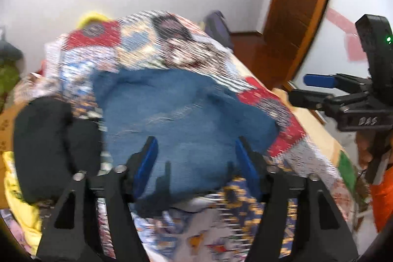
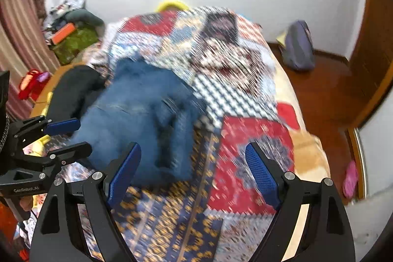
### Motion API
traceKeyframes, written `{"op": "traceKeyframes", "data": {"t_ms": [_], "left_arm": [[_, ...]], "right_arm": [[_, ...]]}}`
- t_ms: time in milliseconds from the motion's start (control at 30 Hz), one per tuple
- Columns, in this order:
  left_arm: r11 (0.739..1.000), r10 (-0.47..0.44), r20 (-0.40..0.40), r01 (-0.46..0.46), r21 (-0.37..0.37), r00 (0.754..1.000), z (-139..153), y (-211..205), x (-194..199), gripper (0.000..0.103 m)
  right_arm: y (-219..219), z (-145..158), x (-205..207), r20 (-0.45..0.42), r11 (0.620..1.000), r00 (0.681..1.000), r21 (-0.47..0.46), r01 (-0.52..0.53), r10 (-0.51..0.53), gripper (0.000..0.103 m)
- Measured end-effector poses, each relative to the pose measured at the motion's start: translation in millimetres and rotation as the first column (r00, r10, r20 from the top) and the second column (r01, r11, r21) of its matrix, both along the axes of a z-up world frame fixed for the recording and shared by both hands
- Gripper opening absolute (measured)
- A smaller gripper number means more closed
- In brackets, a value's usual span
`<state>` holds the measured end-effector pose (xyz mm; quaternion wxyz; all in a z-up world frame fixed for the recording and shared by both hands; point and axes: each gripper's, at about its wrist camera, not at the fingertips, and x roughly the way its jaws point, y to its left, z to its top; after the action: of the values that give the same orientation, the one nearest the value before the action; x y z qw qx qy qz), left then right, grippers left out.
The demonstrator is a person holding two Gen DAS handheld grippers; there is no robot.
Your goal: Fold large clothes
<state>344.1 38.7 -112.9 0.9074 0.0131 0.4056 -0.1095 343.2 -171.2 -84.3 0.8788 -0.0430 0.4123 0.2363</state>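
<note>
A pair of blue jeans [image 1: 176,109] lies bunched on a bed covered by a patchwork quilt [image 1: 260,95]. My left gripper [image 1: 195,151] hovers over the near end of the jeans, open, its blue pads apart with denim showing between them but not pinched. In the right wrist view the jeans [image 2: 137,109] lie left of centre. My right gripper [image 2: 192,151] stands open over the bare quilt [image 2: 245,139], to the right of the jeans. The left gripper [image 2: 81,135] shows at the jeans' left edge. The right gripper [image 1: 309,90] appears at the far right of the left wrist view.
A black garment [image 1: 49,134] lies left of the jeans, also seen as the black garment [image 2: 73,87]. A purple bag [image 2: 298,48] sits on the wooden floor [image 2: 326,90] by the wall. Clutter [image 2: 73,36] is piled at the bed's far left, beside a curtain [image 2: 17,16]. A wooden door [image 1: 302,4] stands right.
</note>
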Motion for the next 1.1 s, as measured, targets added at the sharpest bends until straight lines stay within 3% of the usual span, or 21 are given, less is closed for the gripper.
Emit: {"op": "traceKeyframes", "data": {"t_ms": [67, 267, 433, 533, 767, 967, 1100], "left_arm": [[0.998, 0.057, 0.008, -0.057, 0.036, 0.998, -3.2, 15.8, 3.1, 0.074], [0.988, 0.153, -0.135, -0.147, 0.05, 0.979, -52.0, 52.4, 19.3, 0.074], [0.99, 0.14, -0.194, -0.141, 0.01, 0.971, -90.1, 62.1, 13.7, 0.076], [0.992, 0.125, -0.17, -0.118, 0.049, 0.978, -94.9, 56.7, 4.9, 0.079], [0.99, 0.118, -0.131, -0.106, 0.098, 0.984, -85.1, 56.2, -12.8, 0.081], [0.98, 0.16, -0.101, -0.145, 0.138, 0.982, -64.2, 71.2, -9.4, 0.081], [0.975, 0.219, -0.075, -0.215, 0.058, 0.973, -47.3, 91.6, 5.3, 0.081]], "right_arm": [[14.1, 3.1, 6.1, 0.005, 1.0, 1.0, 0.016, -0.024, 0.024, 0.085], [43.4, -37.0, 24.5, -0.097, 0.999, 0.994, 0.005, -0.054, 0.054, 0.085], [38.8, -93.2, 24.6, -0.193, 0.995, 0.981, -0.091, -0.048, 0.03, 0.085], [26.0, -109.4, 14.4, -0.207, 0.995, 0.977, -0.077, -0.057, 0.04, 0.087], [9.0, -100.1, 5.9, -0.211, 0.997, 0.977, -0.061, -0.053, 0.039, 0.089], [16.2, -79.2, 3.2, -0.114, 0.989, 0.991, -0.12, -0.086, 0.072, 0.089], [24.8, -62.0, 11.3, -0.052, 0.989, 0.994, -0.101, -0.104, 0.099, 0.089]]}}
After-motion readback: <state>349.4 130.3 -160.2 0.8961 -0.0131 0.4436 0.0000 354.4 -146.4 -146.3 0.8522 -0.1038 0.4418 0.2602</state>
